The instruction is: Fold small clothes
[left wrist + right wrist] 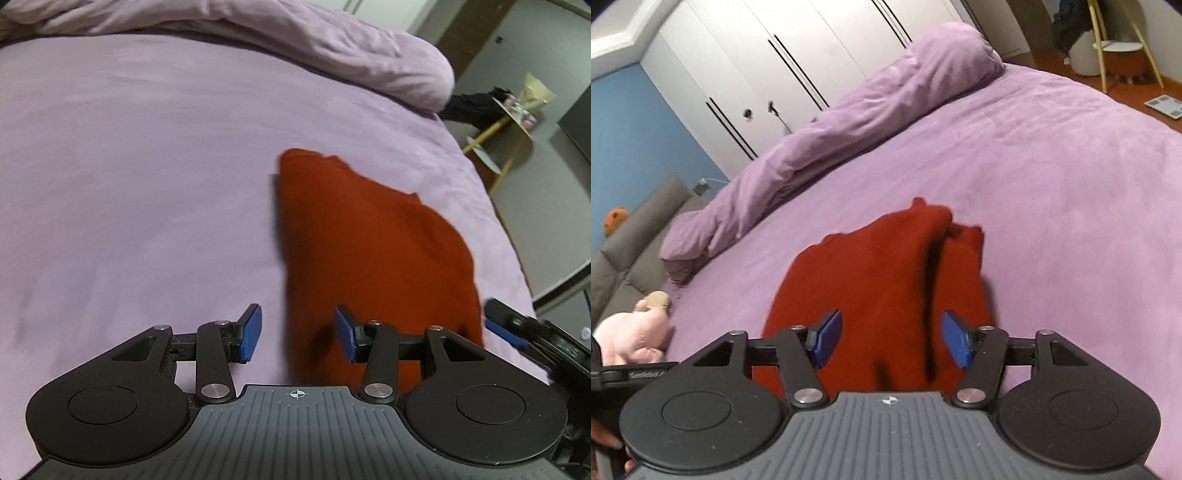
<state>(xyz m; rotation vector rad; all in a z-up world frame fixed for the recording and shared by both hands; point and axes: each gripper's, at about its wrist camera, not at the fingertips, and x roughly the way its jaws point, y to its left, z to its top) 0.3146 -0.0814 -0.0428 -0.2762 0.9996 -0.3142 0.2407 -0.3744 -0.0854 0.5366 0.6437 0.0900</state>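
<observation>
A red garment (369,251) lies partly folded on the purple bed sheet (129,184). In the left wrist view my left gripper (298,334) hovers open over the garment's left edge, its right blue pad (345,334) above the cloth and its left pad (251,334) above bare sheet. The right gripper (493,317) pokes in at the garment's near right corner. In the right wrist view the red garment (879,280), a fold ridge running along it, lies under my right gripper (891,339). Its blue pads stand apart with nothing pinched between them.
A rolled purple duvet (820,140) runs along the far side of the bed. A pink plush toy (631,332) lies by the grey headboard (635,236). Beyond the bed's edge stand a yellow-legged side table (517,118), white wardrobes (775,66) and a floor scale (1163,105).
</observation>
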